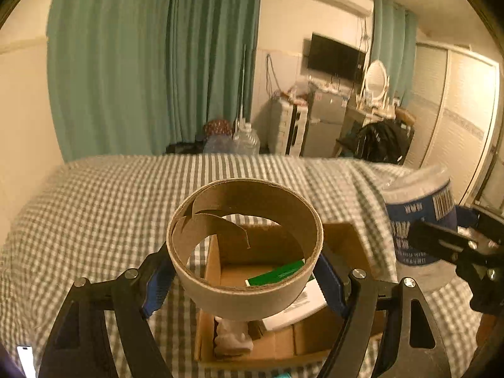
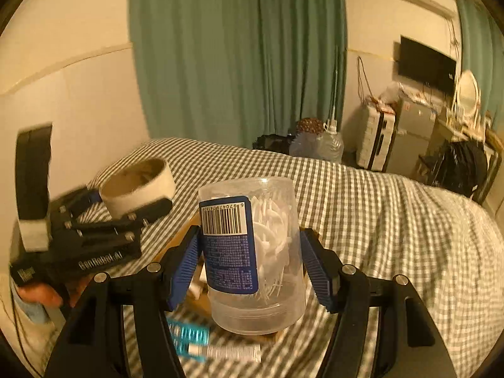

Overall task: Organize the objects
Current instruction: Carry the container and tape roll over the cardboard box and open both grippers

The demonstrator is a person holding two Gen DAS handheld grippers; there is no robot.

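Observation:
My left gripper [image 1: 244,275] is shut on a cardboard tape ring [image 1: 245,296], its blue pads against both sides, and holds it above an open cardboard box [image 1: 343,242] on the checked bed. The box holds a green packet [image 1: 277,272], a white card and a white crumpled thing. My right gripper [image 2: 252,264] is shut on an upside-down clear plastic jar of floss picks [image 2: 252,252] with a blue label, held above the box edge. The jar [image 1: 419,217] shows at the right in the left wrist view. The left gripper with the ring [image 2: 138,186] shows at the left in the right wrist view.
The bed has a grey checked sheet [image 1: 126,220]. A teal tube [image 2: 189,334] and a white tube [image 2: 226,351] lie on it below the jar. A green curtain [image 1: 151,63], water bottles, a suitcase and a desk stand beyond the bed.

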